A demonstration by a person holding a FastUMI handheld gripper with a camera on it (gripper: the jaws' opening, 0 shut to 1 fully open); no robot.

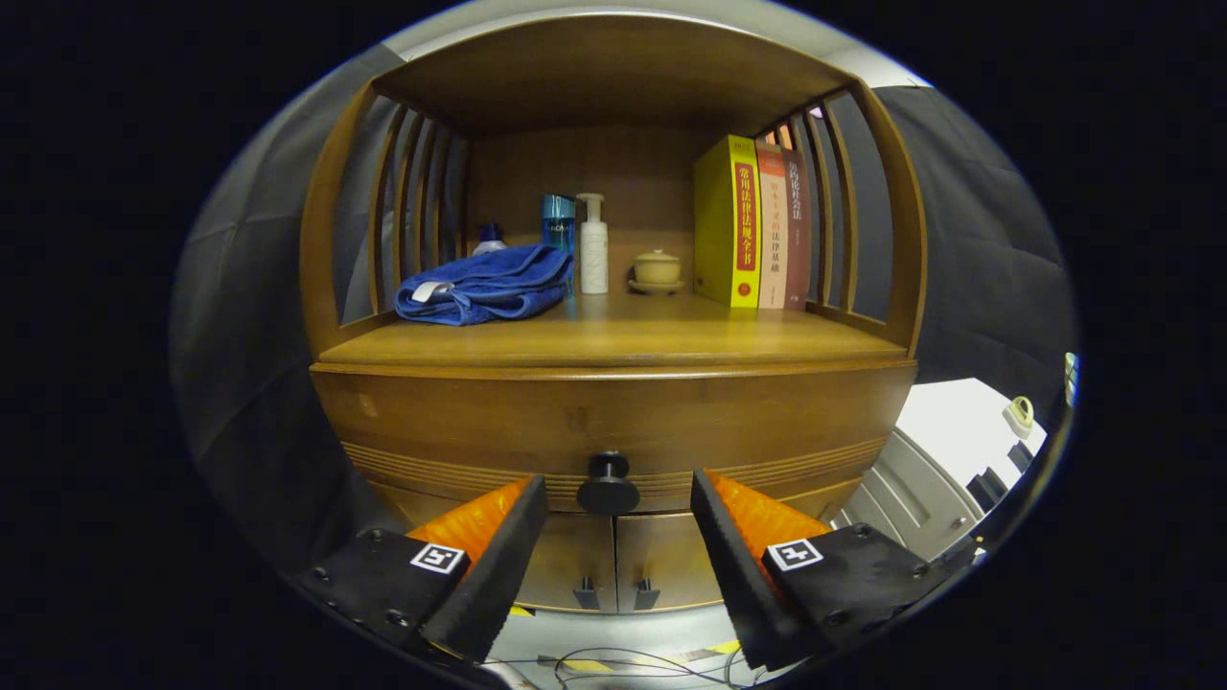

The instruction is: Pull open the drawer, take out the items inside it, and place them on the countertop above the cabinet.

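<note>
1. Gripper [618, 494] is spread wide, its two fingers apart and holding nothing, aimed at the front of a wooden cabinet [403, 422].
2. Between the fingertips, and a little beyond them, sits the round dark drawer knob [608, 489]; neither finger touches it as far as the view shows.
3. That knob belongs to the drawer [767, 426], whose curved front runs the width of the cabinet just beyond the fingers. It looks fully closed, so whatever lies inside is hidden.
4. Above the drawer front, farther ahead of the gripper, is the table [613, 340] where the items are to go. It already carries a folded blue towel [489, 286], a blue bottle [558, 222], a white pump bottle [593, 244], a small lidded cup on a saucer [657, 270] and a row of upright books [752, 225].
5. Below the knob, two small cabinet doors [613, 561] meet between the fingers.
6. Step in hand, as I judge it: the approach to the knob, the very start of the task, with nothing opened or taken out yet.
7. Next move likely calls for easing forward until the knob sits squarely between the fingers, closing on it, then pulling straight back. An off-centre pinch could slip off the round knob.
</note>
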